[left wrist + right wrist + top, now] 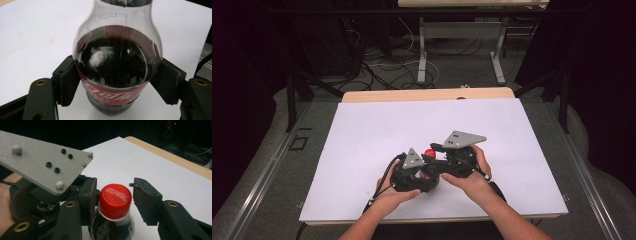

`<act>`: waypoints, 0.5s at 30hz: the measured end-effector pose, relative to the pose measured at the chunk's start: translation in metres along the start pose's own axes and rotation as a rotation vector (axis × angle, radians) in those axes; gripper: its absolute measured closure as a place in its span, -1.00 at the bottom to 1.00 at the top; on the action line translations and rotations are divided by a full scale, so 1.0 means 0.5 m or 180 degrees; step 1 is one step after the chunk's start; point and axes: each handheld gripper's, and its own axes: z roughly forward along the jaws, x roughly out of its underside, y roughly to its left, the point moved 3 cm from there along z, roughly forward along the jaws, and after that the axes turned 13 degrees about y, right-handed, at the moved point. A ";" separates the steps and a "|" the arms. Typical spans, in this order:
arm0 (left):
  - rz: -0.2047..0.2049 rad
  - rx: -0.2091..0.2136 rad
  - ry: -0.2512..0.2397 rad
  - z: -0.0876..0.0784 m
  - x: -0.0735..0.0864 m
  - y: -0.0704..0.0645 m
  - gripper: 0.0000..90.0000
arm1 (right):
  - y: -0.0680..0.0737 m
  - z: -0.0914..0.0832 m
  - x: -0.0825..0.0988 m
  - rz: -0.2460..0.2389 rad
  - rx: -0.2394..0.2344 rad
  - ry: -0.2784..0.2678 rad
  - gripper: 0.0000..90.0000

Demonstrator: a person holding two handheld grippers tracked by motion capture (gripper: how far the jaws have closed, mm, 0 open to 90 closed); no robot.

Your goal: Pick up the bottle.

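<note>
Jaws, left: left gripper [117, 87] clamped on bottle [117, 65], pads pressed to both sides at label height.
Jaws, right: right gripper [116, 202] spread around cap [115, 200]; one pad at or very near cap side, other pad apart with a clear gap; no pinch yet.
Why held so: left looks like the anchor, keeping bottle upright and fixed; right lined up at cap height, likely for gripping and twisting it.
Bottle place: upright on white sheet [362, 135], near front edge, between both grippers [412, 172] [452, 157].
Bottle look: clear plastic, dark cola up to shoulder, empty neck above, red label with white script, printed code on neck.
Cap look: red, white print on top, on and seated [429, 153].
</note>
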 end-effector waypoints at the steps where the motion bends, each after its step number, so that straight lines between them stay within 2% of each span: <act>1: -0.0002 -0.0008 0.0005 0.000 0.000 -0.001 -0.34 | 0.001 0.001 0.000 -0.0003 0.0033 0.0014 0.24; 3: 0.0011 -0.0012 0.0011 0.001 0.000 -0.002 -0.34 | 0.004 0.003 -0.002 0.0045 0.0052 -0.0001 0.26; 7: 0.0017 -0.0001 0.0016 0.001 0.000 -0.004 -0.34 | 0.006 0.004 -0.002 0.0041 0.0132 0.0026 0.35; 10: 0.0013 0.0018 0.0005 0.001 0.000 -0.005 -0.34 | 0.003 0.002 -0.001 0.0050 0.0101 0.0033 0.36; 15: 0.0045 0.0039 0.0029 0.000 0.000 -0.003 -0.34 | -0.002 0.001 -0.002 -0.0032 0.0008 0.0075 0.37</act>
